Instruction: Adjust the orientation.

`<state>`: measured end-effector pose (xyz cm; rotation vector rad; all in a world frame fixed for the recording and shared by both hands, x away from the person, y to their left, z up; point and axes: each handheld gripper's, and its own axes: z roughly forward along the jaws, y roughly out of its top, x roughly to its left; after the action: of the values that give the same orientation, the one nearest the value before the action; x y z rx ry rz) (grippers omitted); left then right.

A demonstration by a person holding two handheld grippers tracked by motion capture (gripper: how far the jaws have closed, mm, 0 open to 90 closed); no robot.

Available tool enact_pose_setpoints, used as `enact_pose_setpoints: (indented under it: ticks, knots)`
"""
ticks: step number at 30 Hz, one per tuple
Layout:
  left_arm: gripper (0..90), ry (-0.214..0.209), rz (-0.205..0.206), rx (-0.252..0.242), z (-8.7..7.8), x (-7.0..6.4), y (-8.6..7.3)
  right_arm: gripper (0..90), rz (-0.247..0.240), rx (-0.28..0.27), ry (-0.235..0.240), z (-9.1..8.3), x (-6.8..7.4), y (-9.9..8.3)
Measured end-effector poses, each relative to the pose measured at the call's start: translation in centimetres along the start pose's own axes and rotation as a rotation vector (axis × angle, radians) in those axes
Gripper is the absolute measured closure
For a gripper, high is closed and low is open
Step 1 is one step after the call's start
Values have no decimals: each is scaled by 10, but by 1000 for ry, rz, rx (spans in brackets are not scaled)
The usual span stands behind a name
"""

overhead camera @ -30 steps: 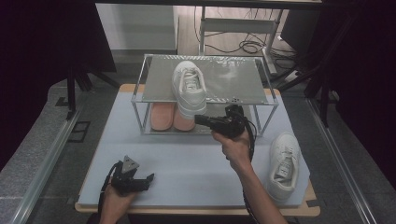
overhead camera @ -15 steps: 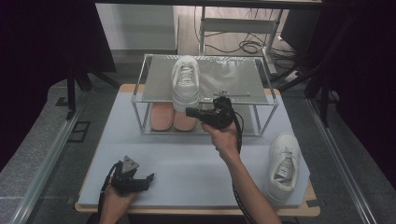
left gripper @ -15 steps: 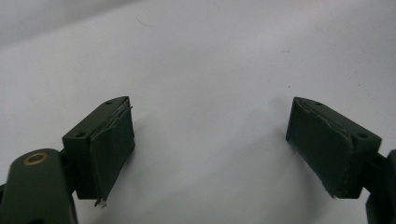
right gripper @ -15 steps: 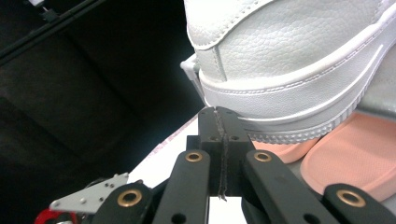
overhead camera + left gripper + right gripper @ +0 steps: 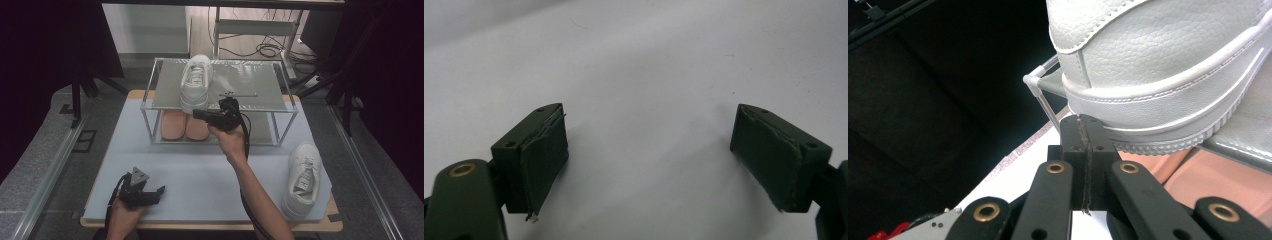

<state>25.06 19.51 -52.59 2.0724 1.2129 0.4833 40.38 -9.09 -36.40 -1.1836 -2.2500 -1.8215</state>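
Heel of white leather sneaker (image 5: 1168,65) is met just ahead of right gripper (image 5: 1085,131), jaws closed, empty; long axis runs away down clear shelf (image 5: 260,87).

The left black two-jaw gripper (image 5: 159,190) carries a small grey three-cornered plate on top and a black cable trailing from its body, and its jaws are blocky dark-green-black pieces faced with flat, slightly frayed pads (image 5: 545,160), each block marked by small screw holes and joined by a brass-ringed pivot. The right black two-jaw gripper (image 5: 196,114) has straight black link arms with brass-coloured rivets at the joints and a black cable looping along the bare forearm. No sleeves show on either forearm.
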Motion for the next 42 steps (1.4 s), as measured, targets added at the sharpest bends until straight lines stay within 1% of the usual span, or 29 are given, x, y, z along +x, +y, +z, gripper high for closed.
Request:
enact_pose_setpoints:
  ticks: [4, 7, 9, 11, 14, 18, 21, 23, 25, 27, 28, 30, 34, 42]
  knots:
    - [152, 1, -1, -1, 0, 0, 0, 900, -1, 0, -1, 5, 0, 2]
    - [153, 1, -1, -2, 0, 0, 0, 900, -22, 7, -12, 4, 0, 3]
    - [153, 2, -2, -2, 0, 0, 0, 900, -41, 7, -34, 2, 0, 3]
    - [154, 2, -2, -3, 0, 0, 0, 900, -37, 7, -40, 0, -1, 3]
    - [154, 2, -3, -4, 0, 0, -1, 900, -25, 3, -35, -1, -4, 4]
    - [154, 3, -3, -4, 0, 0, -1, 900, -14, 1, -32, 4, -4, 4]
    - [155, 2, -4, -5, 0, 0, -1, 900, -4, -8, -20, 8, -4, 4]
    - [155, 3, -4, -5, 0, -1, -1, 895, -1, -6, -21, 7, -3, 3]
    - [155, 3, -5, -6, 0, -1, -1, 881, -2, -4, -36, 3, -3, 2]
    - [155, 4, -5, -6, 0, -1, -1, 869, 11, 1, -32, -1, -5, -1]
    - [155, 4, -5, -6, 0, -1, -1, 860, 9, 9, -36, -4, -6, -3]
    - [155, 4, -5, -6, 0, -1, -1, 844, -4, 24, -53, -8, -6, -7]
    - [155, 4, -6, -7, 0, -1, -1, 814, -32, 57, -68, -15, -5, -15]
    - [156, 7, -5, -6, -1, -1, -1, 742, -137, 129, -110, -29, 5, -33]
